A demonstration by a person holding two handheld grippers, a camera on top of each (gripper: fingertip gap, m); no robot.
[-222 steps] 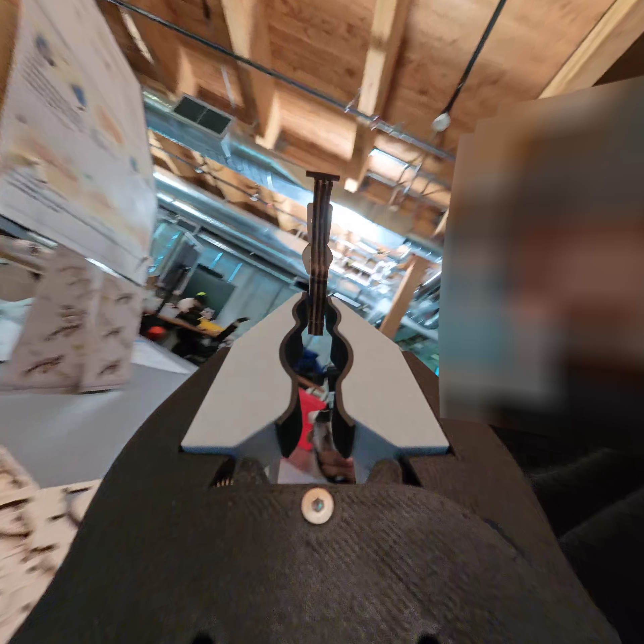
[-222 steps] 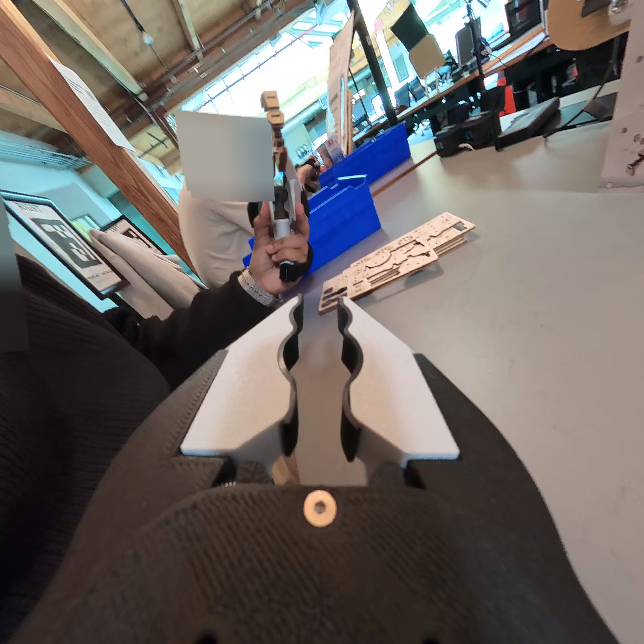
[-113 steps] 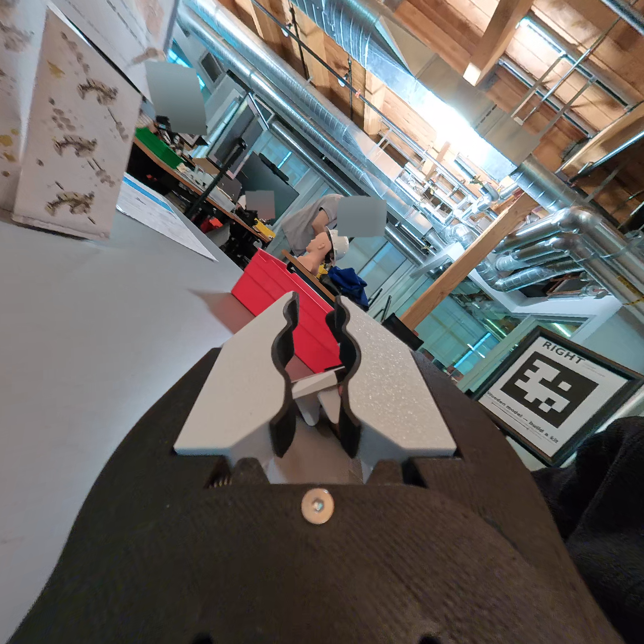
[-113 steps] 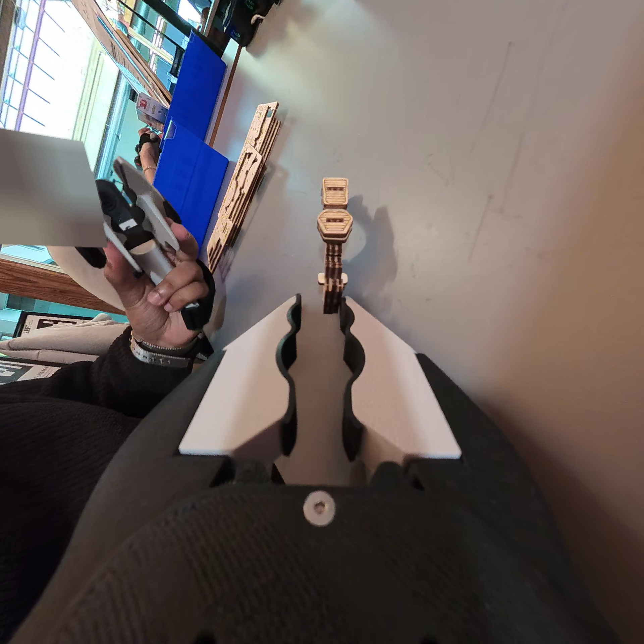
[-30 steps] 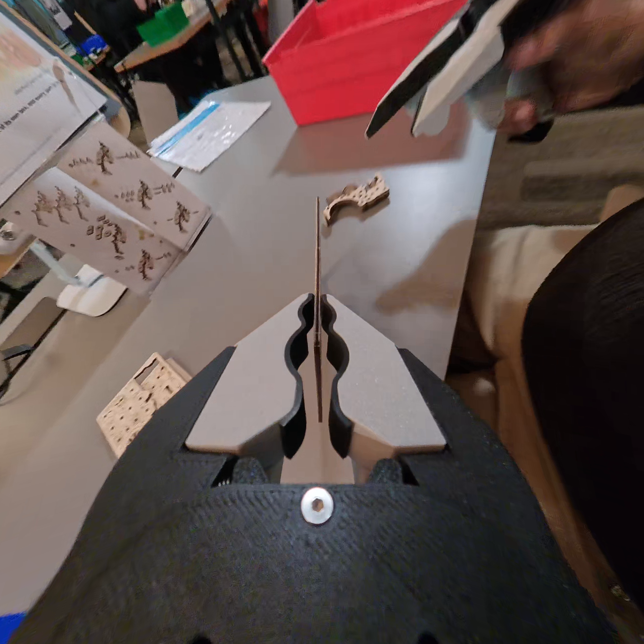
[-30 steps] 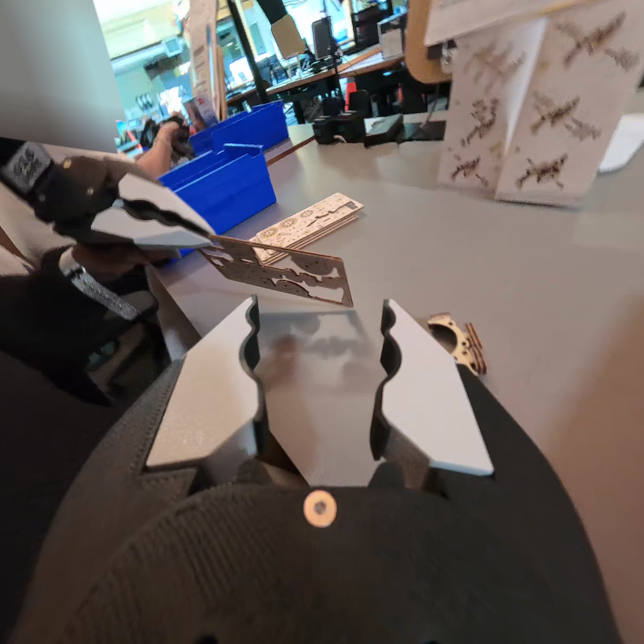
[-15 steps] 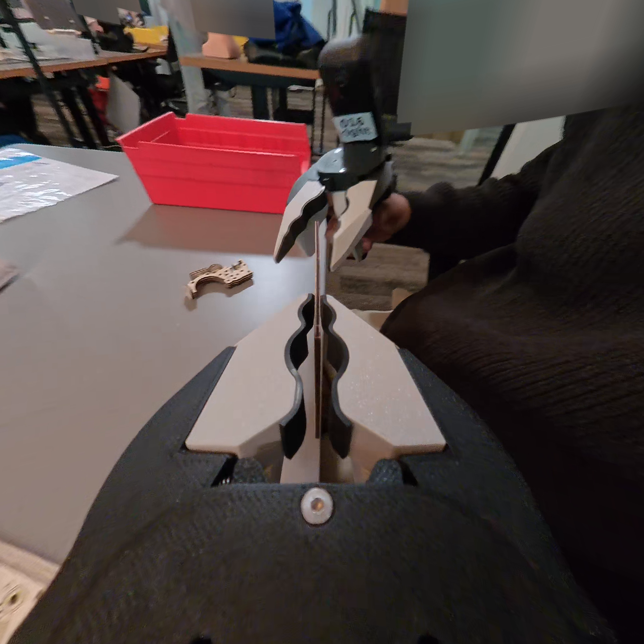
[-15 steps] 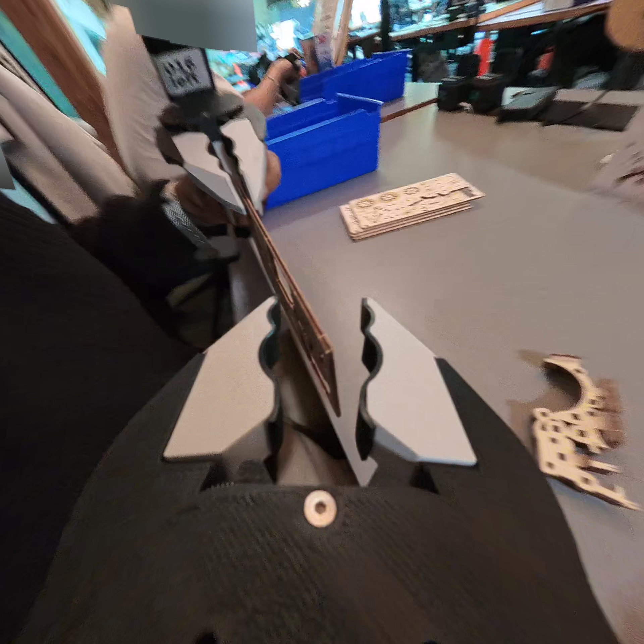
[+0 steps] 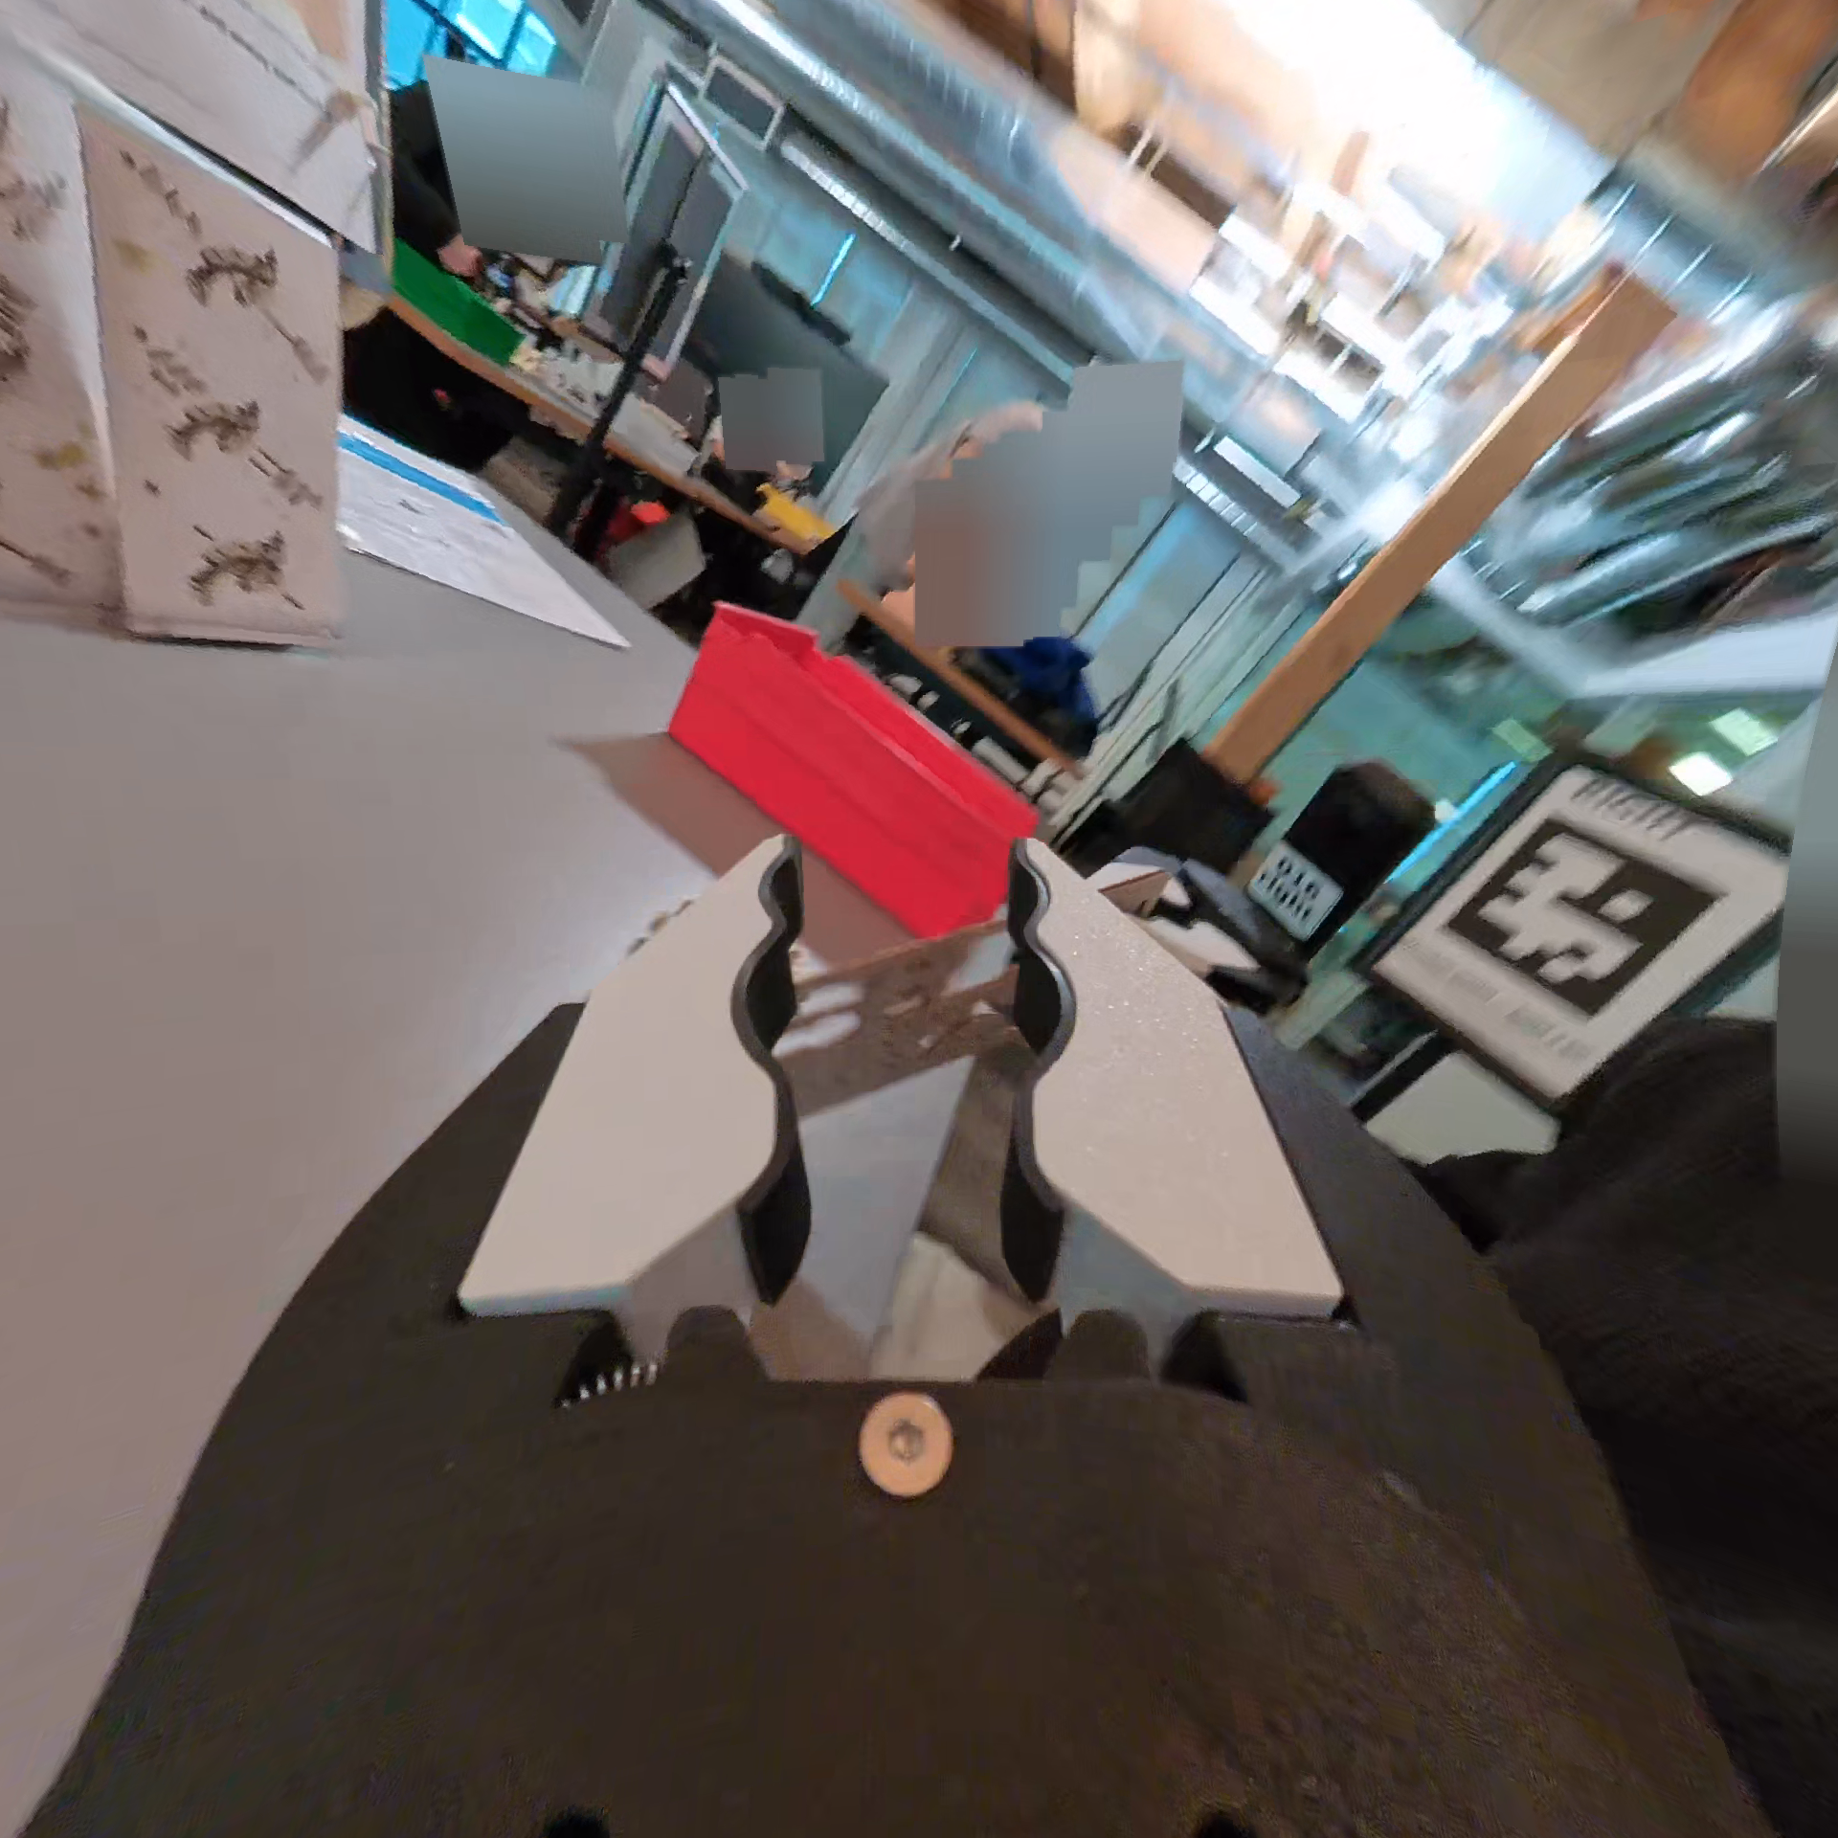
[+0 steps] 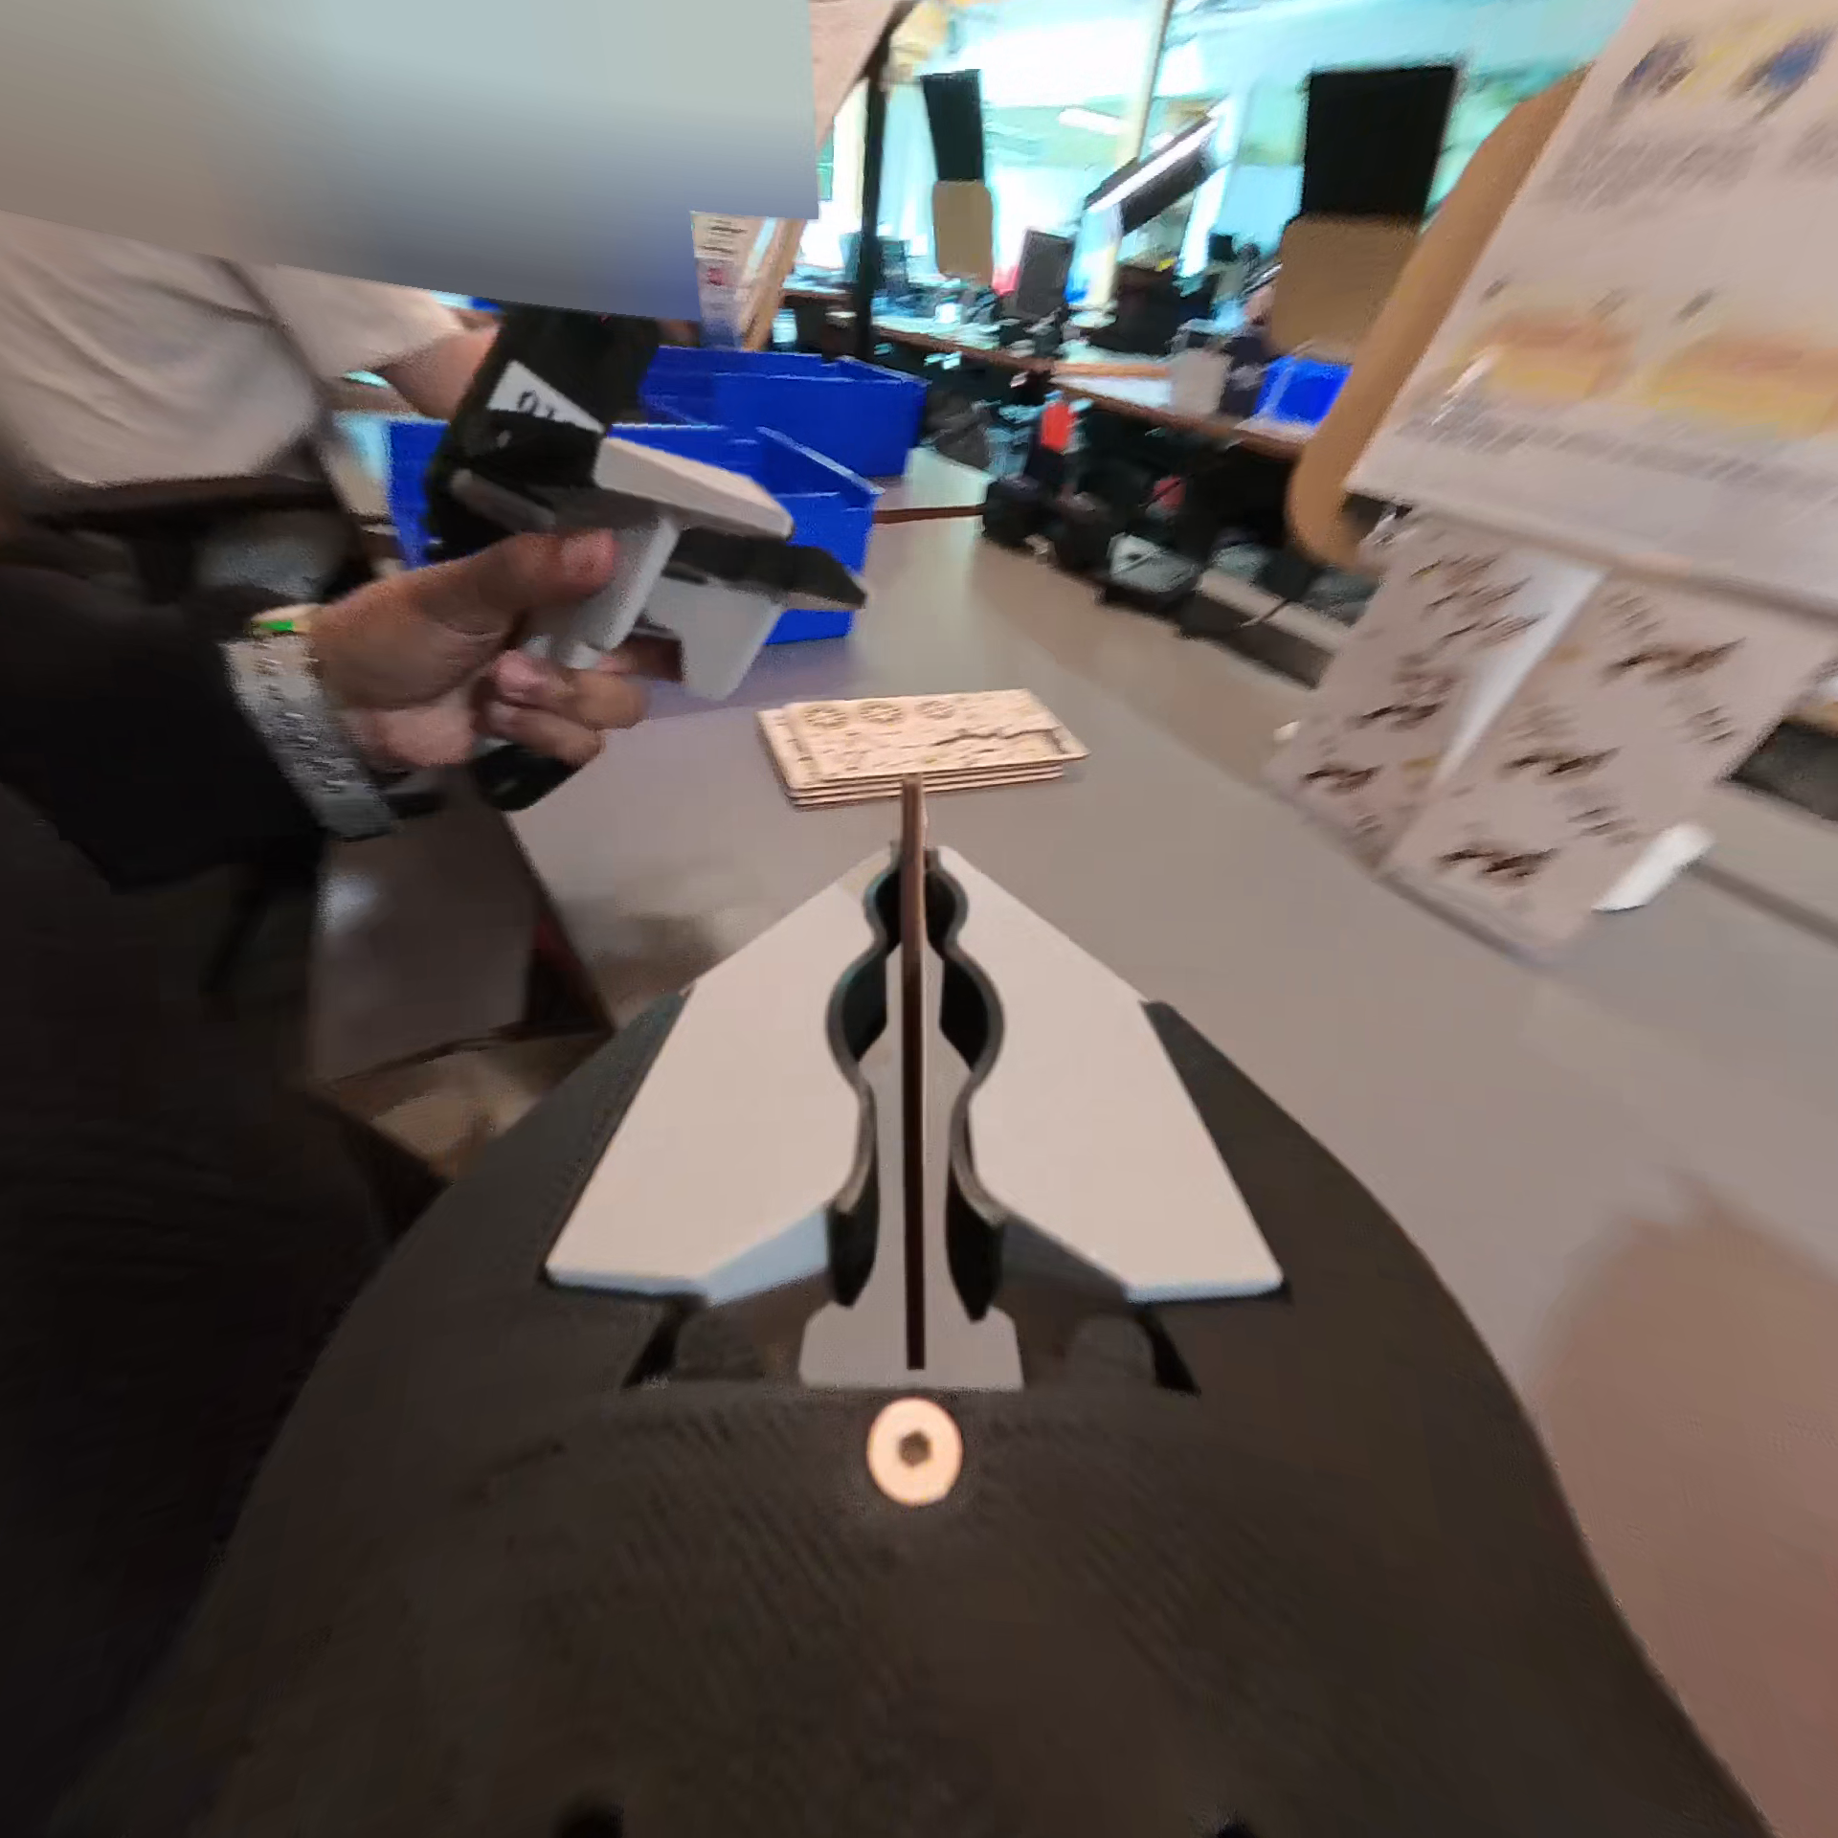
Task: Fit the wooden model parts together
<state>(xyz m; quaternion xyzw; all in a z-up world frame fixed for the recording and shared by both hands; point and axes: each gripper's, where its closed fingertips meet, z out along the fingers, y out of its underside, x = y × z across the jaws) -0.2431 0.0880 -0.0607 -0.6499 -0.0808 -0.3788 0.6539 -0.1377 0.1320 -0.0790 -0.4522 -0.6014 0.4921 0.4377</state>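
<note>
1. right gripper (image 10: 912, 875) is clamped on the thin wooden sheet (image 10: 912, 1044), edge-on, held over the worktop (image 10: 1243, 955).
2. left gripper (image 9: 900, 885) hangs wide open, nothing in it.
3. stack of wooden sheets (image 10: 920, 744) lies near the worktop's left edge.

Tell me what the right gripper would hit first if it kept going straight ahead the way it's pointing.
Probably the stack of wooden sheets on the grey table; the thin wooden sheet clamped in the right gripper would touch first. Depth is uncertain.

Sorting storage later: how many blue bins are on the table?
2 at least: one blue bin behind the left gripper, another farther back; the hand may hide more.
</note>
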